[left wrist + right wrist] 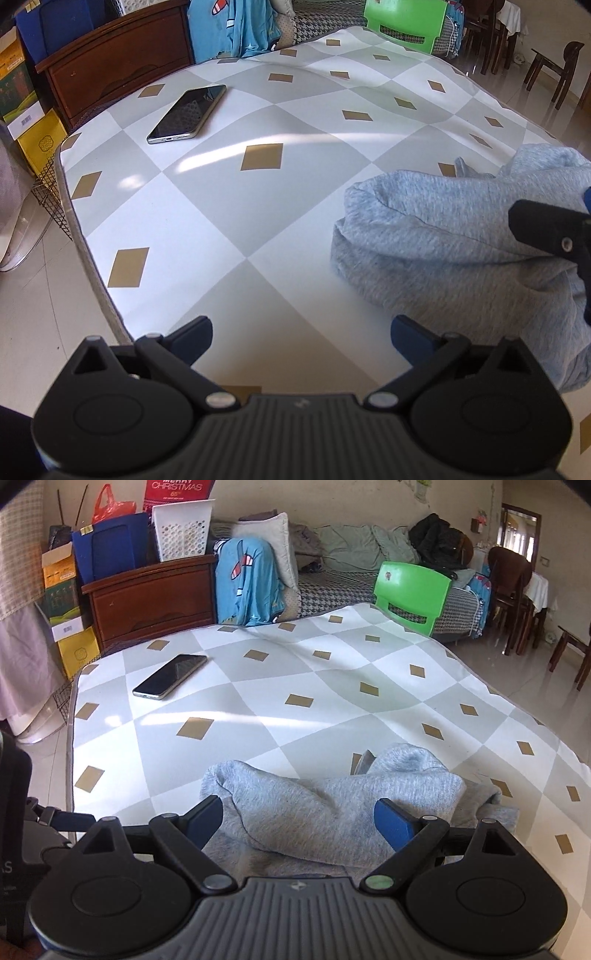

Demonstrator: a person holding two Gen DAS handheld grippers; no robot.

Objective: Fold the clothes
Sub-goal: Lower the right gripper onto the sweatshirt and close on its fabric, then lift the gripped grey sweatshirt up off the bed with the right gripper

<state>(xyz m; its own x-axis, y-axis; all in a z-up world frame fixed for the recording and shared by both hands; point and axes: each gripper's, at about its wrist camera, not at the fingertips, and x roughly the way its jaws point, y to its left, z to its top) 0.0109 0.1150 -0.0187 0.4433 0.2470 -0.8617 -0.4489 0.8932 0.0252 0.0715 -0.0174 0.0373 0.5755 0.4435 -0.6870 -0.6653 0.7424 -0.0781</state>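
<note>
A light grey garment (443, 240) lies bunched on the checked table cover (258, 206), at the right of the left wrist view. My left gripper (301, 341) is open and empty over bare cover, left of the garment. My right gripper (298, 821) is open, its fingers spread on either side of the garment (332, 805) near the table's front edge. The right gripper also shows at the right edge of the left wrist view (554, 236), against the garment.
A black phone (187, 112) lies on the far left of the table, also in the right wrist view (170, 675). A green chair (412, 594) stands at the far edge. A wooden cabinet (151, 594), boxes and a sofa stand behind. The table's left edge (79, 236) drops to tiled floor.
</note>
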